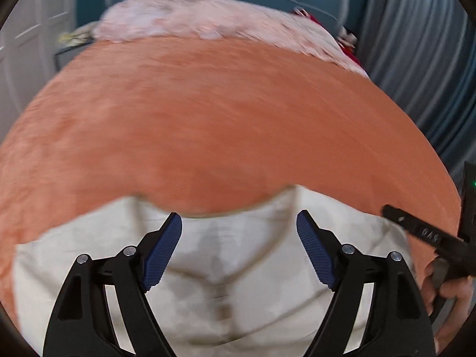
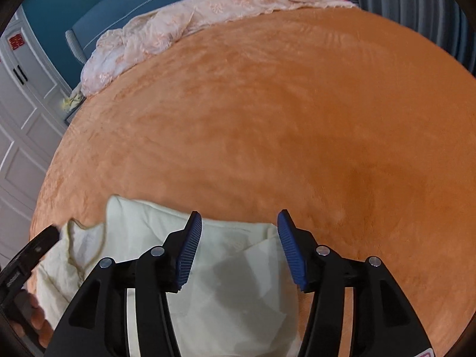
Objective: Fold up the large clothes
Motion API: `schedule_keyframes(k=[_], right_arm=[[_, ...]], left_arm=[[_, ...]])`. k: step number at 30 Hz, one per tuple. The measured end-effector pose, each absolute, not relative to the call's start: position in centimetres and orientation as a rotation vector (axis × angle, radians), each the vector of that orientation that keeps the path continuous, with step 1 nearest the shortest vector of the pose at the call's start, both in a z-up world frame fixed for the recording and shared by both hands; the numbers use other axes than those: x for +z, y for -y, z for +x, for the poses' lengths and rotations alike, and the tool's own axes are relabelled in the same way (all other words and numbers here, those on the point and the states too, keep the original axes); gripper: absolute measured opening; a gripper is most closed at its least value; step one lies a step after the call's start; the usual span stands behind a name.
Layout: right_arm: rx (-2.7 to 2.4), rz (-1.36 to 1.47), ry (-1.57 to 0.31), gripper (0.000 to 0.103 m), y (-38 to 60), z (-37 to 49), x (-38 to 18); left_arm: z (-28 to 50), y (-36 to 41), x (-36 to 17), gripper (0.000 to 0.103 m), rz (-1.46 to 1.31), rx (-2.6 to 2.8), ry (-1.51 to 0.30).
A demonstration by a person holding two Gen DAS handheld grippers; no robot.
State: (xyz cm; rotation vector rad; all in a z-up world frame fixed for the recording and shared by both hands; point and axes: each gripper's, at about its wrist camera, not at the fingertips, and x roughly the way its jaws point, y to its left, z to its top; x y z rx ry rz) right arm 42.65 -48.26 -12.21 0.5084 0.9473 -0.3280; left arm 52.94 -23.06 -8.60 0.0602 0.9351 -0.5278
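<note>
While both my left gripper (image 1: 239, 223) and right gripper (image 2: 239, 223) hang spread and empty, the cream garment (image 2: 226, 273) on the orange bedspread (image 2: 282, 119) looks partly folded, I judge.

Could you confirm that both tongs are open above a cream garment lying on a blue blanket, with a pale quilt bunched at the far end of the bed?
Not quite: the blanket is orange, not blue, as the right wrist view shows clearly. The rest holds: the left tongs and right tongs are open above the cream garment, and a pale quilt is bunched at the far end.
</note>
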Motion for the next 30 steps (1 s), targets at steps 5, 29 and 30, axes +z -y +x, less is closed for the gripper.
schedule_keyframes(k=[5, 29, 30], right_arm=[[-0.298, 0.449, -0.981, 0.054, 47.3, 42.7, -13.5], [-0.391, 0.228, -0.932, 0.043, 45.1, 43.2, -15.2], [-0.391, 0.230, -0.928, 0.044, 45.1, 43.1, -15.3]], left_arm=[[53.5, 28.0, -12.2, 0.066, 0.121, -0.512, -1.024], [51.3, 29.4, -15.4, 0.019, 0.248, -0.404, -0.869], [51.3, 29.4, -15.4, 0.019, 0.245, -0.405, -0.867]])
